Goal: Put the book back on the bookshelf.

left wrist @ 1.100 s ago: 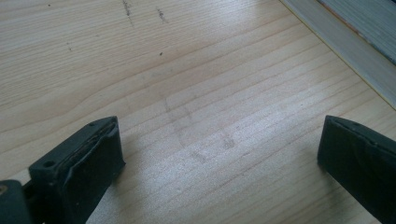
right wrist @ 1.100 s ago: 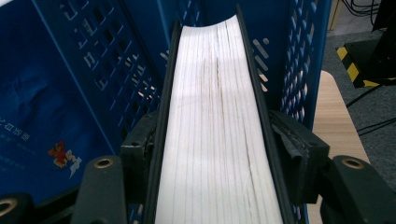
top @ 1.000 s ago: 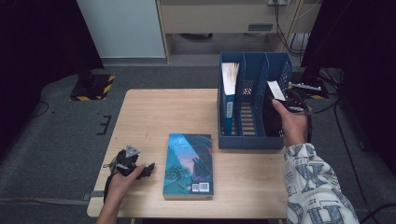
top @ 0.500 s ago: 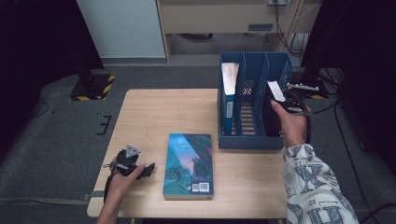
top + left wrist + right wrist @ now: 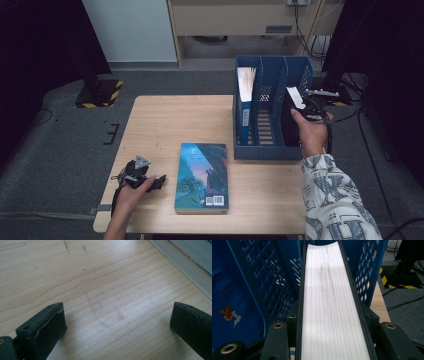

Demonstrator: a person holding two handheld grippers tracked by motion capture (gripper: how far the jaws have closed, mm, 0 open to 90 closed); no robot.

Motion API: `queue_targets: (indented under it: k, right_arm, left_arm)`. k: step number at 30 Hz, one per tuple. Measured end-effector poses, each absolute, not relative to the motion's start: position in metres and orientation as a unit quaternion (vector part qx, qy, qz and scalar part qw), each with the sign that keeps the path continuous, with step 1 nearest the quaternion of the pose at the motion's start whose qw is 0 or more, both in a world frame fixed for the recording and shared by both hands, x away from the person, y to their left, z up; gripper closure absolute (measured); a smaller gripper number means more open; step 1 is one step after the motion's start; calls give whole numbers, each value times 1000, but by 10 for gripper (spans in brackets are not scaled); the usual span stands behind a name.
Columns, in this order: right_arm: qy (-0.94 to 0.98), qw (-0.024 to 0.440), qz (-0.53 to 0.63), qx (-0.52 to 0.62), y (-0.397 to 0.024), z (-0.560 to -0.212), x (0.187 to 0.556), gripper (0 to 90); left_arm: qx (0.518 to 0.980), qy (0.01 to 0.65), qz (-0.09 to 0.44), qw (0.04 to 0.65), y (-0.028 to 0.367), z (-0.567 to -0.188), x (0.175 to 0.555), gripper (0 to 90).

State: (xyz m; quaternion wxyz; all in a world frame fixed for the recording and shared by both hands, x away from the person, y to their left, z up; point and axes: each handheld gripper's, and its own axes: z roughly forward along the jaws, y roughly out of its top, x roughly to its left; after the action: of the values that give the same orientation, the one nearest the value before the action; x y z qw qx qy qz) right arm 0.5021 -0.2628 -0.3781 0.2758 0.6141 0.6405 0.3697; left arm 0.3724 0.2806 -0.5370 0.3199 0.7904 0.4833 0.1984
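A blue file rack [image 5: 270, 150] with three slots stands at the table's right. My right gripper [image 5: 312, 107] holds a dark-covered book [image 5: 295, 97] upright in the rightmost slot. In the right gripper view, the book's white page edge [image 5: 329, 302] runs between the jaws of my right gripper [image 5: 332, 340]. The jaws have just been closing and now press on both covers. A teal book [image 5: 202, 175] lies flat near the front edge. Left of it, my left gripper [image 5: 157, 182] rests on the table, open. Bare wood [image 5: 100, 277] lies between the jaws of the left gripper [image 5: 117, 325].
A blue-spined book [image 5: 246, 100] stands in the rack's leftmost slot and the middle slot holds nothing. The rack's perforated walls [image 5: 262, 277] flank the held book closely. The teal book's edge [image 5: 185, 262] lies ahead of the left gripper. Bare tabletop [image 5: 175, 120] stretches left of the rack.
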Motion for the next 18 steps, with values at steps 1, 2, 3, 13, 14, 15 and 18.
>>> queue_targets:
  k: [1, 2, 3, 13, 14, 15, 18]
  right_arm:
    - [642, 279, 368, 612, -263, -378, 502, 508]
    - [643, 280, 368, 610, -263, -378, 502, 511]
    - [643, 281, 369, 610, -263, -378, 502, 514]
    - [636, 294, 372, 609, -263, -378, 501, 523]
    - [635, 295, 374, 608, -264, -378, 501, 524]
    - [633, 296, 373, 610, -264, -378, 501, 525]
    - [630, 296, 374, 613, -266, -378, 501, 527]
  left_arm:
    - [790, 483, 199, 320, 281, -537, 372, 0]
    - [790, 483, 198, 320, 281, -537, 372, 0]
    - [790, 483, 198, 320, 281, -537, 372, 0]
    - [790, 483, 198, 320, 281, -537, 372, 0]
    - [790, 483, 198, 320, 281, -537, 372, 0]
    - [790, 483, 198, 320, 281, -537, 372, 0]
    - [790, 483, 198, 320, 281, -537, 372, 0]
